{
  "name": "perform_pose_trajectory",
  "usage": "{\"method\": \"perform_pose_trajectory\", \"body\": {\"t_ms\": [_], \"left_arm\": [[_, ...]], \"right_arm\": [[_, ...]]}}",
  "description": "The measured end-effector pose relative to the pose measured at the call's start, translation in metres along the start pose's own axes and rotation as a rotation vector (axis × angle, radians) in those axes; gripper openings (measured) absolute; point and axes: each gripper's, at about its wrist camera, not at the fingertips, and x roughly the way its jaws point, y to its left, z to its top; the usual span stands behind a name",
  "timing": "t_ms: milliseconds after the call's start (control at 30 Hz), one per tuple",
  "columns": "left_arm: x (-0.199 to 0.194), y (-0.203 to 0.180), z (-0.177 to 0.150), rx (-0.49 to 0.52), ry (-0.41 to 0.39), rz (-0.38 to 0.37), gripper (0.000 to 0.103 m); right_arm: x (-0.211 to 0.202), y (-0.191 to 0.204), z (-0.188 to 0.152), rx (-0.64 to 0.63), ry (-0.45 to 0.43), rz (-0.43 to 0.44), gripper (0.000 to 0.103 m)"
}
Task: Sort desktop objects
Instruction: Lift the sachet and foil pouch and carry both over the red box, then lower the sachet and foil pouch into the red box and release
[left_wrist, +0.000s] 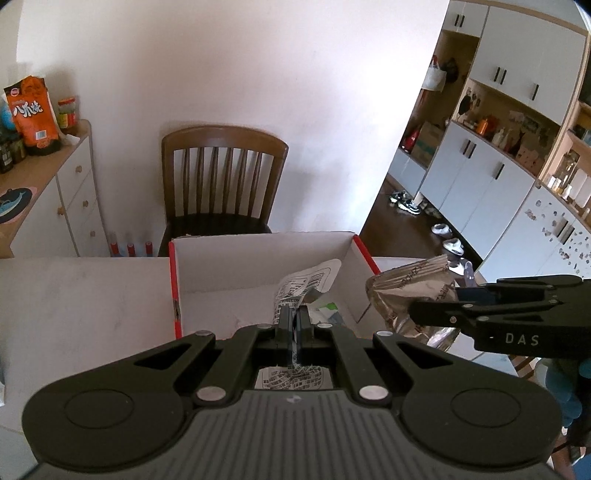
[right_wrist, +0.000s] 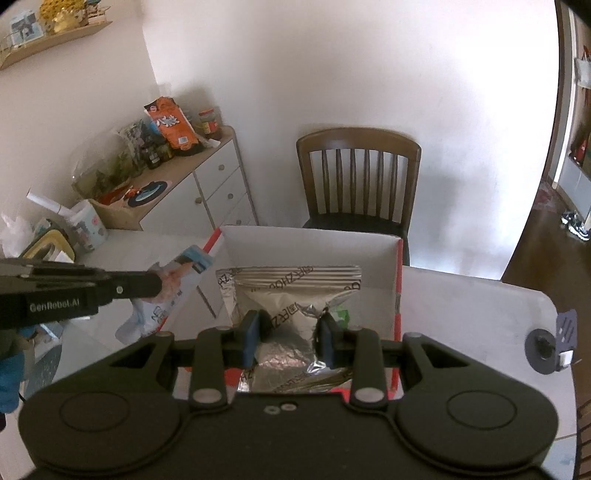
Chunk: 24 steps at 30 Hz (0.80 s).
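Nearest the left wrist lens, the left tongs (left_wrist: 294, 317) are clenched on a thin printed sachet (left_wrist: 306, 282), pads pressed flat together on it. Its lower end passes under the tongs' body and is mostly hidden; the print is too small to read. The sachet hangs above the white box (left_wrist: 258, 258), a red-edged carton on the white worktop (left_wrist: 81, 295). Something pale green lies on the box floor, half covered by the sachet and hard to make out.

Right of the box in that view, the right tongs (left_wrist: 439, 308) come in sideways, grasping a crumpled silver foil pouch (left_wrist: 410, 295) held just beside the box's right wall. Only the tong arm shows, and a blue-gloved hand (left_wrist: 565, 384) is cut off at the frame edge.

From the right wrist, the left tongs (right_wrist: 157, 286) enter at the left, and here the sachet's other face (right_wrist: 166, 295) shows blue and white, against the box's left wall (right_wrist: 218, 240). The right tongs (right_wrist: 290, 338) pinch the foil pouch (right_wrist: 291, 295) between blue pads (right_wrist: 251, 334), the pouch hiding much of the box interior. A dark round object (right_wrist: 543, 349) lies right of the box on the worktop, unseen by the other camera.

Behind the box stands a wooden chair (left_wrist: 221, 177); left of the chair, a sideboard (left_wrist: 74, 177) carries an orange snack bag (left_wrist: 33, 110) and jars.
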Motion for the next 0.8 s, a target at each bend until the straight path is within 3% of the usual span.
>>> {"method": "perform_pose_trajectory", "body": {"t_ms": [467, 800], "left_arm": [[0.047, 0.010, 0.017, 0.024, 0.034, 0.051, 0.001], [0.086, 0.019, 0.011, 0.043, 0.094, 0.081, 0.001]], "right_arm": [[0.044, -0.011, 0.006, 0.030, 0.018, -0.006, 0.033], [0.080, -0.009, 0.002, 0.030, 0.062, -0.016, 0.033]]}}
